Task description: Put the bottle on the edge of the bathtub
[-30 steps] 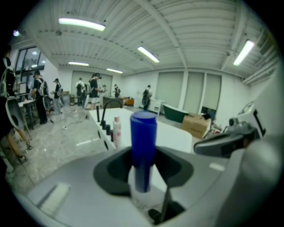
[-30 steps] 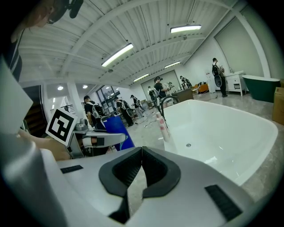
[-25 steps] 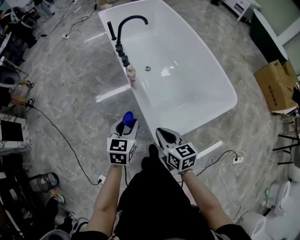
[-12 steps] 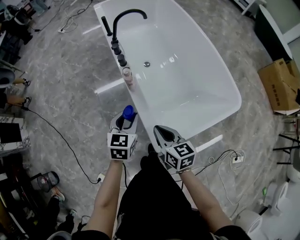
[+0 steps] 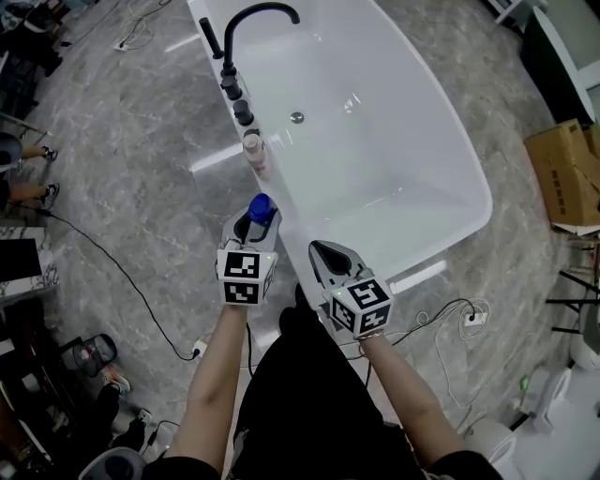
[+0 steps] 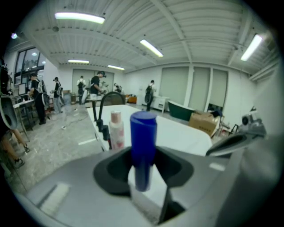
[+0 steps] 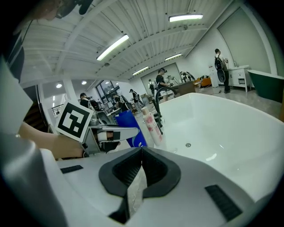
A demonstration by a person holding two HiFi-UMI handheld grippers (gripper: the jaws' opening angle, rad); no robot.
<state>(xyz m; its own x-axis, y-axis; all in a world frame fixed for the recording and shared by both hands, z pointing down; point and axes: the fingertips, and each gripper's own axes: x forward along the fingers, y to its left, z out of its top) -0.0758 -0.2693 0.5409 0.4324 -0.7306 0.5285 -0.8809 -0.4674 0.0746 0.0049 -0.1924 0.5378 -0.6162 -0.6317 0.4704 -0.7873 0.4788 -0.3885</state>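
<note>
held upright in left gripper (image 5: 251, 230), w/ fingers clamped on its lower body: blue bottle (image 5: 260, 207), cap sticking up past the fingers. in the air just off the outer side of the bathtub (image 5: 403, 169) rim, nr the tub's close end; not on the edge yet. alongside and a bit apart: right gripper (image 5: 324, 253), w/ fingers shut tight and nothing btwn them, aimed at that same close end. further along the rim: pink-white bottle (image 5: 255, 155) standing, then black knobs (image 5: 239, 98) and curved black faucet (image 5: 251, 23). all around, grey marble floor (image 5: 141, 178); cardboard box (image 5: 562, 173) off to the right, cable (image 5: 122, 272) on the left.
</note>
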